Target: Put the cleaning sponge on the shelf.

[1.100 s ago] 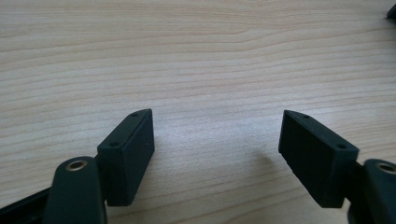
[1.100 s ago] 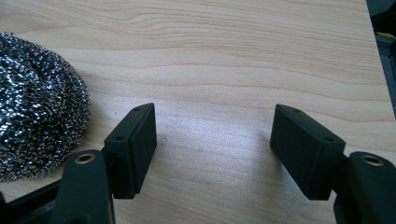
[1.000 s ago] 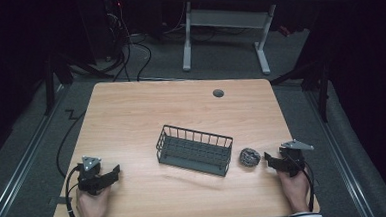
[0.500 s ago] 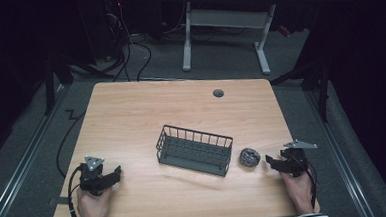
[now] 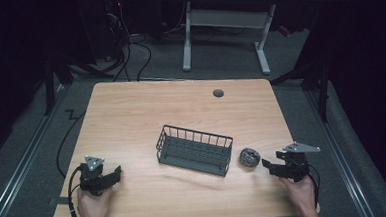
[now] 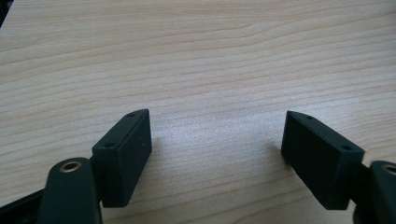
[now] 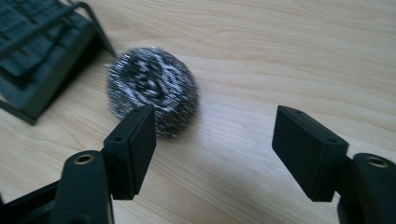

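Item: scourer (image 7: 152,88), light, springy steel mesh, snag-prone. I am opening my right tongs (image 7: 215,149), empty, just short of it; gripping its middle suits.

The wire basket (image 5: 195,149) stands mid-counter (image 5: 131,116), blocking a straight pass from left to right. The steel scourer (image 5: 249,157) lies just beside its right end, leaving only a narrow gap. The far half and the near-left stretch of the counter lie open.
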{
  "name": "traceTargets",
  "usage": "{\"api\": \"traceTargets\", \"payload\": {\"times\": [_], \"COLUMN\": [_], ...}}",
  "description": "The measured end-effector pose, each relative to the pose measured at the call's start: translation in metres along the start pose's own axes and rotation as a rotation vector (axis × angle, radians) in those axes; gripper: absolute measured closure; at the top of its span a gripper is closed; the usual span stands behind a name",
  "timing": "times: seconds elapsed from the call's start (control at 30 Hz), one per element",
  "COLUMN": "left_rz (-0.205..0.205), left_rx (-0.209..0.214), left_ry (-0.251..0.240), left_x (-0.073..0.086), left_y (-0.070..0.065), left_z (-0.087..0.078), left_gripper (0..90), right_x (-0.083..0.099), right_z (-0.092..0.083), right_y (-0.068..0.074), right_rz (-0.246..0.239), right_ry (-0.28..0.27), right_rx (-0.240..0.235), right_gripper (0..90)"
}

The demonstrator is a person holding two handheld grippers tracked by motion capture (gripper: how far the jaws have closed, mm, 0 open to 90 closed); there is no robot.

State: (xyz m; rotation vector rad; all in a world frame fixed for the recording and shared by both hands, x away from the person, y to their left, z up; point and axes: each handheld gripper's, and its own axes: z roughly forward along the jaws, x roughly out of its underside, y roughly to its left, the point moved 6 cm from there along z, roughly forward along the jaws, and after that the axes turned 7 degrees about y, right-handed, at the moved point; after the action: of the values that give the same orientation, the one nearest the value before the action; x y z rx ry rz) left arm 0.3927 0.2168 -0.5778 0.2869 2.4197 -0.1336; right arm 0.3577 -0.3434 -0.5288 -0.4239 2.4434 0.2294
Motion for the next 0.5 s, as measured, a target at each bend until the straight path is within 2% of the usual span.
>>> {"api": "traceTargets", "payload": {"times": [0.2,0.3,0.5], "left_rz": [0.0,0.0,-0.002], "left_rx": [0.0,0.0,0.002], "left_ry": [0.0,0.0,0.0], "left_x": [0.0,0.0,0.0], "left_y": [0.0,0.0,0.0], "left_z": [0.0,0.0,0.0], "left_gripper": [24.9,24.8,24.8], "right_x": [-0.011,-0.016,-0.023], "right_z": [0.002,0.009,0.02], "right_y": [0.015,0.023,0.03], "right_rz": [-0.043,-0.079,-0.115], "right_ry": [0.013,0.044,0.067], "right_rx": [-0.036,-0.04,-0.035], "right_gripper": [26.4,24.4,23.6]}}
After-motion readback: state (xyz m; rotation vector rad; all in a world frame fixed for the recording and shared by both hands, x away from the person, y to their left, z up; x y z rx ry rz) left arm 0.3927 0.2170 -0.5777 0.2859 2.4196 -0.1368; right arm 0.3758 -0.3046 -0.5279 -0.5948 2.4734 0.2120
